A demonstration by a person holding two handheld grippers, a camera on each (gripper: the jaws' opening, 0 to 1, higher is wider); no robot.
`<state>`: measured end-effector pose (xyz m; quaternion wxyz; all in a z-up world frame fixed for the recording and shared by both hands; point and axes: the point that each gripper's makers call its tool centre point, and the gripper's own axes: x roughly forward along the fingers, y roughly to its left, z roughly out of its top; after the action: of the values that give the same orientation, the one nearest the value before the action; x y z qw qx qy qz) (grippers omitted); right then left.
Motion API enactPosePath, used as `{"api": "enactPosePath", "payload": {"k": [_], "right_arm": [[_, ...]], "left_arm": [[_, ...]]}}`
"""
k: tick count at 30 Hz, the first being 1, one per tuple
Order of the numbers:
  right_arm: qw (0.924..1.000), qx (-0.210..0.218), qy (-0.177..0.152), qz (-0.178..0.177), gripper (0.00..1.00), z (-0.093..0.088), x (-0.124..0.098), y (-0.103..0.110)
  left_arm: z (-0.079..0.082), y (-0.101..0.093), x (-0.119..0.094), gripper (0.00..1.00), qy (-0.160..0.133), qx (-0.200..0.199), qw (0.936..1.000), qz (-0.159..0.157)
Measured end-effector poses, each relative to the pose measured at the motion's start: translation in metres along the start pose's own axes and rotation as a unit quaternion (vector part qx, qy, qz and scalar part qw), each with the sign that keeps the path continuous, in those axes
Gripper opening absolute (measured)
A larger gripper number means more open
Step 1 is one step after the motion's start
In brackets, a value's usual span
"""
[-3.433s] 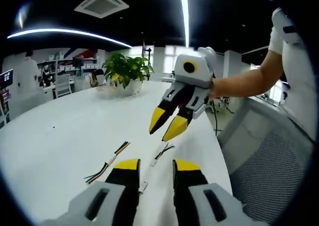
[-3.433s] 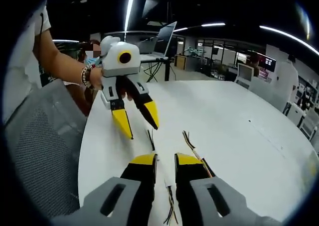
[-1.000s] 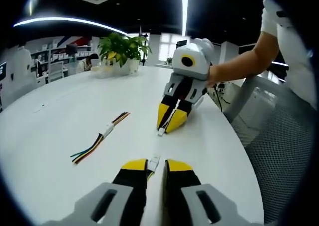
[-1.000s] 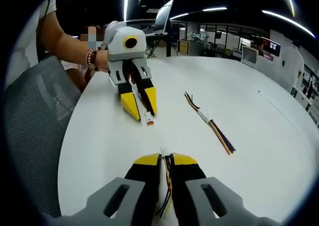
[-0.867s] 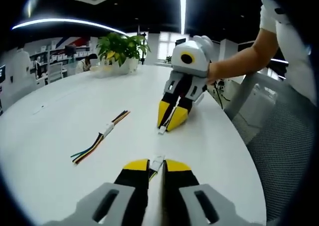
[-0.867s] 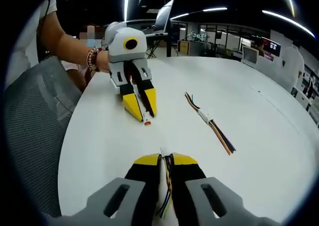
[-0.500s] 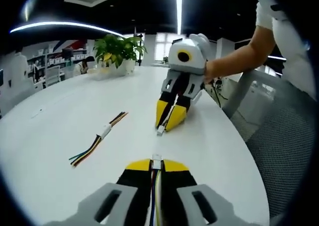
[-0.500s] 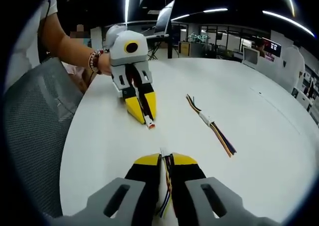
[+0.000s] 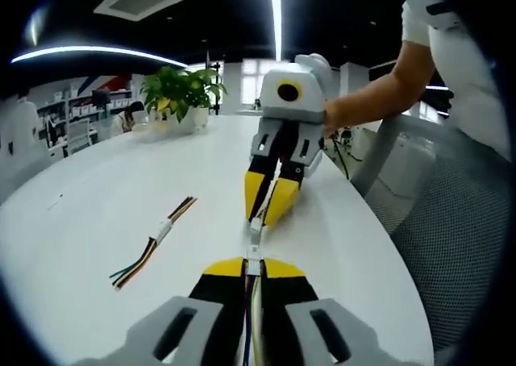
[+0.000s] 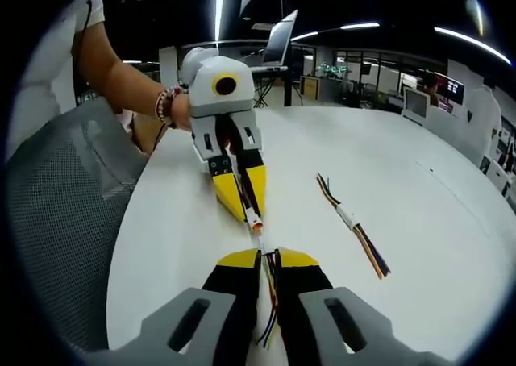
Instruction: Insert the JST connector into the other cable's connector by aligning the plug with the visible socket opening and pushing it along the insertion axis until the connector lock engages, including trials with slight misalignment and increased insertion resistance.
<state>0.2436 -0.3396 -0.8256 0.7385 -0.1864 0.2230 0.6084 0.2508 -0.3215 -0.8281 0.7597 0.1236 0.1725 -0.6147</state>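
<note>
In the left gripper view my left gripper [image 9: 252, 268] is shut on a thin multicoloured cable whose white plug [image 9: 253, 255] sticks out past the yellow tips. Just beyond it, my right gripper [image 9: 260, 218] points down at the white table [image 9: 97, 197], shut on the other cable's connector [image 9: 255, 227]. The two connector ends face each other, almost touching. In the right gripper view my right gripper [image 10: 268, 259] is shut on its cable [image 10: 271, 295], and my left gripper [image 10: 251, 213] holds the plug [image 10: 256, 220] right in front of it.
A spare joined cable [image 9: 153, 241] [image 10: 352, 220] lies loose on the table. A grey mesh chair [image 9: 451, 245] [image 10: 56, 221] stands at the table's edge beside the person. A potted plant [image 9: 181, 92] sits at the far end, and an open laptop [image 10: 278, 39] stands beyond.
Both grippers went from open over the cables to shut on them. Since half a second ago they have drawn closer, bringing the two connector ends nearly tip to tip.
</note>
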Motion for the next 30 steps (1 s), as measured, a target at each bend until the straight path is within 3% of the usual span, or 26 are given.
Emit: {"api": "enactPosePath", "payload": {"k": [30], "right_arm": [[0.9994, -0.021, 0.024, 0.017, 0.04, -0.0053, 0.0096, 0.0071]], "left_arm": [[0.0, -0.0083, 0.0035, 0.0, 0.016, 0.023, 0.9996, -0.008]]}}
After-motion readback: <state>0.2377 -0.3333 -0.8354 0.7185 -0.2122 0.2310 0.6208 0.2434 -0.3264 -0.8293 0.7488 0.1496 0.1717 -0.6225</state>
